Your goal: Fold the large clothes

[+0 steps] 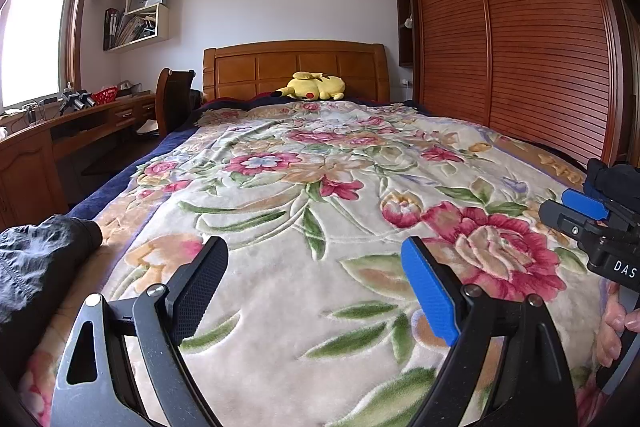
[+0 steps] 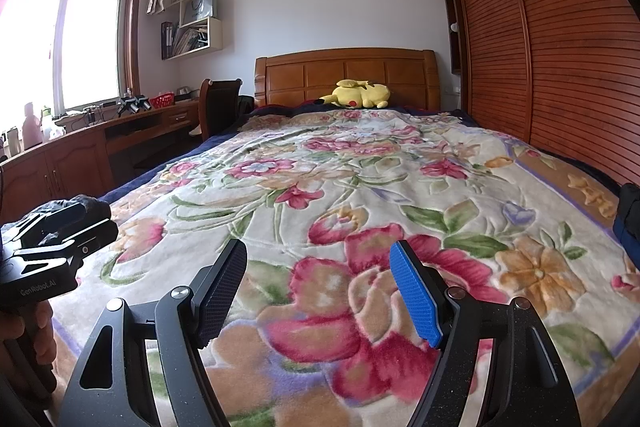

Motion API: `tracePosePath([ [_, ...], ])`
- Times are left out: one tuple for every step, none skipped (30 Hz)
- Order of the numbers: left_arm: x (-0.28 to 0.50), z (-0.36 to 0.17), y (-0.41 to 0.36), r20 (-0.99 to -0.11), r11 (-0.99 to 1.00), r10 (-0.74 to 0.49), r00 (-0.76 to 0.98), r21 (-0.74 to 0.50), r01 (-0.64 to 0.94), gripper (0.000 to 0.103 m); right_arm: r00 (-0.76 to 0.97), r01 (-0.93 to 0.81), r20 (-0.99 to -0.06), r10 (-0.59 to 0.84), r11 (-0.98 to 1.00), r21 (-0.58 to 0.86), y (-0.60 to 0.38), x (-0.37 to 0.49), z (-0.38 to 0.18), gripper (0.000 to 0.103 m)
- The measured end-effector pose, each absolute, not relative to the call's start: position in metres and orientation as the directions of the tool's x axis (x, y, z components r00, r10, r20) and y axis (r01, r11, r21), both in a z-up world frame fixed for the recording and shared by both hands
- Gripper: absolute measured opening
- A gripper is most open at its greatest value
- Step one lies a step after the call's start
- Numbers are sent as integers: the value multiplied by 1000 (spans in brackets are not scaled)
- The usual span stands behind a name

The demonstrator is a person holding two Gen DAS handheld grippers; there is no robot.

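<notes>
Bed: covered by a floral blanket (image 1: 320, 187), wooden headboard (image 1: 296, 67) behind.
Plush: a yellow Pikachu toy (image 1: 316, 85) is laid at the headboard.
Right side: louvred wardrobe doors (image 1: 520, 35).
Left side: wooden desk (image 2: 80, 147), chair (image 2: 218, 103), red basket (image 2: 162, 101), wall shelves (image 1: 140, 11), window (image 2: 80, 35).

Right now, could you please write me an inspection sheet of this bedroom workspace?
Surface: floral blanket spread over the bed, mostly flat.
Job's things: dark garment bunched at the blanket's left edge; another dark item at the right edge.
Clutter: Pikachu plush by the headboard.
Grippers: left gripper open, empty; right gripper open, empty.
Cables: some on the desk.
Surroundings: window, wall shelves, slatted wardrobe.
</notes>
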State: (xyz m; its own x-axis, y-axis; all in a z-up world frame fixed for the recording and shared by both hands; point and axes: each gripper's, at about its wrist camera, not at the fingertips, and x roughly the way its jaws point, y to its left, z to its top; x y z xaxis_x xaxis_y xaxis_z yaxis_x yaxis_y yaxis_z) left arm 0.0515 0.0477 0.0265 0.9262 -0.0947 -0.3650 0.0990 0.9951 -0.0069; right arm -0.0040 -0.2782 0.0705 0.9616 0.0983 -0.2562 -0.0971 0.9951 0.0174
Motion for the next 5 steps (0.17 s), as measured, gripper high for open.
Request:
tracePosePath([
  [52,27,48,-365,995,-96,926,-9,99,89,962,-96,-256,97,995,17,-278,-4,70,76],
  [52,26,47,-365,995,-97,926,-10,101,89,962,-96,-256,97,995,18,-278,-4,70,76],
  [51,26,47,-365,995,-97,926,-10,100,89,962,-96,-257,97,995,18,-278,-4,71,76],
  [51,27,47,-365,995,-95,926,-8,99,89,962,-96,-256,97,995,17,-278,-4,70,76],
  [52,26,47,-365,995,-95,926,-6,100,89,962,-96,-256,97,995,17,-278,-4,71,76],
])
